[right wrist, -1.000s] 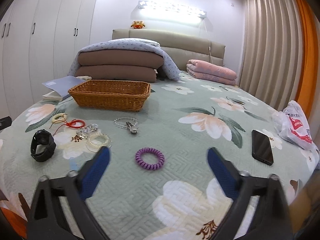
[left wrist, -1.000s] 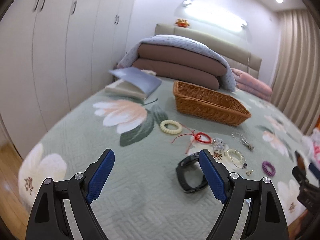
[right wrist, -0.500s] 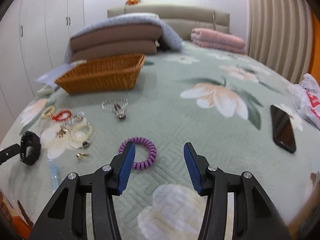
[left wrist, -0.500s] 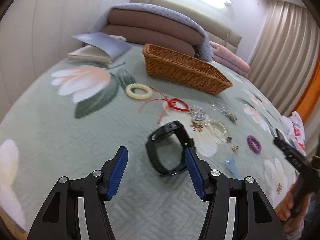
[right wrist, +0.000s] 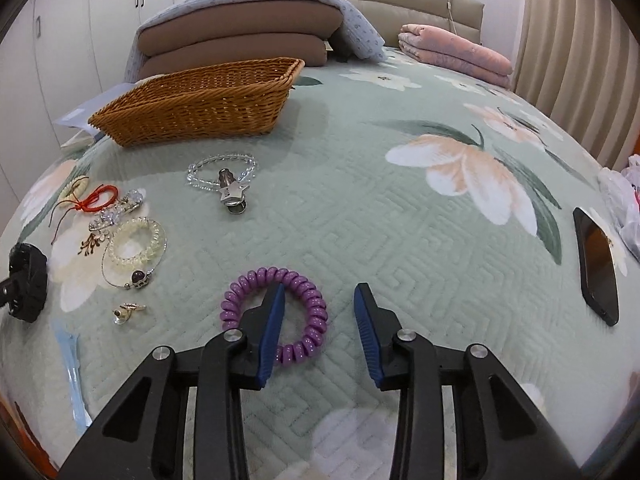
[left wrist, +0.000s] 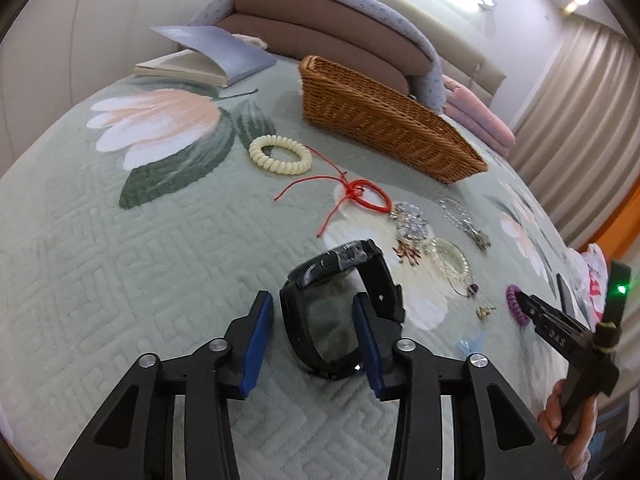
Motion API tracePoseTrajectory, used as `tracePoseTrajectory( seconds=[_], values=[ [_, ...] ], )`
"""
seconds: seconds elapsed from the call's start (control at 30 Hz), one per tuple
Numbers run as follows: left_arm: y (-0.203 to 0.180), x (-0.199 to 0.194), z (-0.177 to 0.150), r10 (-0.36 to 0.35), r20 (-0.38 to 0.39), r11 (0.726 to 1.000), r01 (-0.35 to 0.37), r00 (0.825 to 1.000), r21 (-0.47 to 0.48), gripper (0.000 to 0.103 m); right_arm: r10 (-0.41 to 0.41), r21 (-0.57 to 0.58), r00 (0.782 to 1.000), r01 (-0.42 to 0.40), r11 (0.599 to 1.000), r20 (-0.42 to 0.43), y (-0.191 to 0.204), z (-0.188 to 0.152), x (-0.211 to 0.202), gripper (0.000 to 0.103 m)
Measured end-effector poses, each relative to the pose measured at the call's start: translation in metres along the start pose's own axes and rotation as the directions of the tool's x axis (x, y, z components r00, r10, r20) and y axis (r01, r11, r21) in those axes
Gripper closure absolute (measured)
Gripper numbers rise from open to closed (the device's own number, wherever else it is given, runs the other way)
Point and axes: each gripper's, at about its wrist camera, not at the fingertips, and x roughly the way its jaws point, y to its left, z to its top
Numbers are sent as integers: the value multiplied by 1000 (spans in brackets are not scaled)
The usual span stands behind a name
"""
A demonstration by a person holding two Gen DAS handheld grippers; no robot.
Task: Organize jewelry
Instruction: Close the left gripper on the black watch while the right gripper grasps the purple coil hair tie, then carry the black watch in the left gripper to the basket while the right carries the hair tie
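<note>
Wicker basket (right wrist: 200,104) beyond bracelets; phone (right wrist: 596,264) lies right.

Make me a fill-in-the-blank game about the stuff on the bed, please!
1. The left gripper is lined up on the black ____.
2. The curly hair tie by the right gripper is the colour ____.
3. The brown wicker ____ sits farther up the bed, in front of the folded bedding.
4. The dark phone lies on the ____ side of the right wrist view.

Missing words: watch; purple; basket; right
</note>
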Motion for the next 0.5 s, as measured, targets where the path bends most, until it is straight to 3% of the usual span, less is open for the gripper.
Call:
tracePoseTrajectory(
  seconds=[0.07,0.1,0.13,0.23,0.5],
  values=[
    [0,1,2,14,9,1000,-14,1000,-7,70,7,-21,1000,-7,1000,6,4,0,-1,76],
    [0,2,3,27,13,1000,-27,1000,-9,78,10,-29,1000,-10,1000,6,7,-1,-2,86],
    [0,3,3,39,13,999,-39,999,-8,84,8,-46,1000,-7,999,10,10,-2,-3,88],
    [-2,3,2,78,29,997,-78,997,-4,90,7,-59,1000,-5,998,22,13,-4,-6,89],
    [-2,-4,2,21,64,1000,-21,998,-14,91,114,-10,991,-114,993,73,5,-3,-20,89]
  ],
)
